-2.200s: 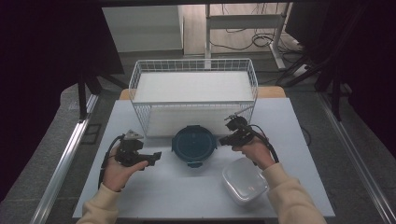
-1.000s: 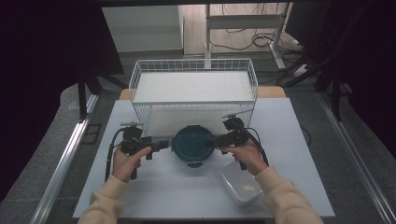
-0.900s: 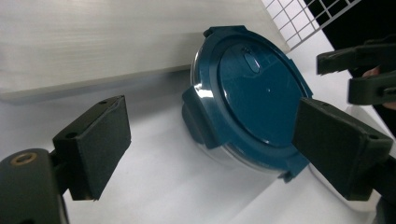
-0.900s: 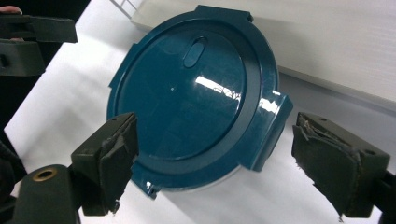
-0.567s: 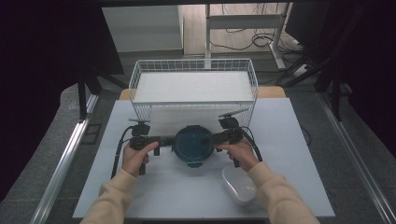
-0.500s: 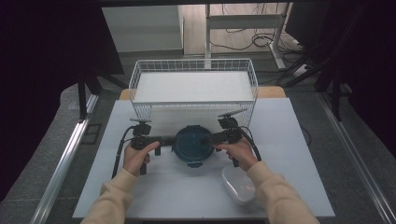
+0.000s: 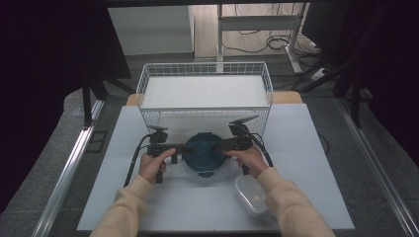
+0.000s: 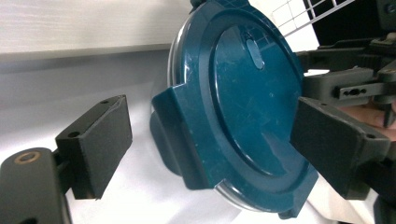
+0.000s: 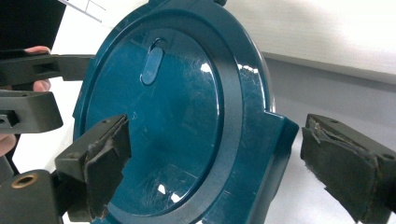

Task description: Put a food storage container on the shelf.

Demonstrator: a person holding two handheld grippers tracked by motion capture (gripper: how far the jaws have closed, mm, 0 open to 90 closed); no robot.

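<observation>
Both hands have come in from the sides since a moment ago, so the left gripper (image 7: 179,147) and right gripper (image 7: 221,145) now flank the round blue-lidded container (image 7: 203,152), which sits mid-table just near of the white wire basket (image 7: 204,91). The right gripper's jaws have just been opening; one of the lid's side latches stands between them, untouched. The left gripper's jaws are likewise spread around the opposite latch. Unclipping the lid looks about to begin. A clear tub (image 7: 250,195) lies nearer, to the right.

High view looks down from above; both gripper views sit close, facing, sharing round dark-teal plastic lid (image 7: 203,151).
</observation>
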